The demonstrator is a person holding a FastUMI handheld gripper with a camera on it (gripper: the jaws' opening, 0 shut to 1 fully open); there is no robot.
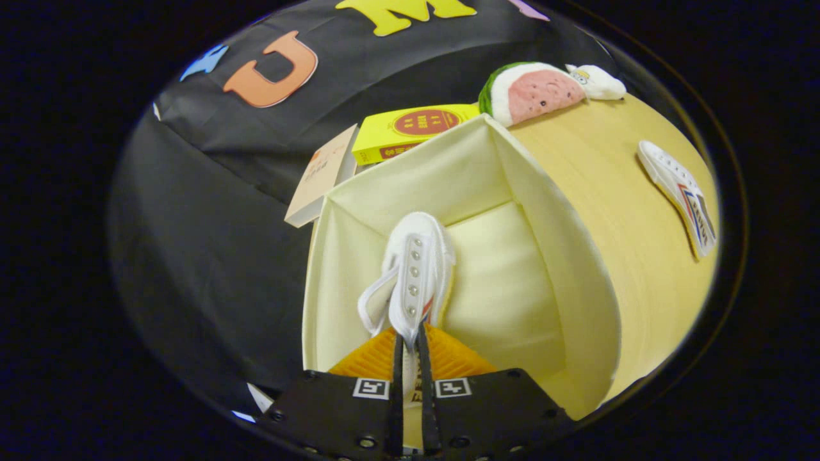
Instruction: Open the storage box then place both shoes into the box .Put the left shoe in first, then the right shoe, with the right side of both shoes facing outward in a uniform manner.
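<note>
A beige book (320, 182) is leaning at the far left, just behind the storage box's rear corner, and beside it a yellow box (410, 131) is lying against the back wall of the storage box (564, 269). The storage box, cream-coloured and fabric-lined, is sitting open on the wooden tabletop (615, 192), its top wide open toward the camera. Inside it, toward its left wall, a white shoe (413, 275) with a row of metal eyelets is hanging toe-forward into the box, its heel end nearest the fingers. The hand-held gripper (410, 349) is pinching this shoe at that rear end, its two fingers pressed close together with only the thin shoe material between them. The rest of the box floor to the right of the shoe is lying bare. Beyond the box's far right corner, a watermelon-slice plush toy (532, 93) and a small white plush toy (599, 82) are resting at the tabletop's back edge. Far to the right, well apart from the box, the second white shoe (682, 192) is lying on the tabletop.
</note>
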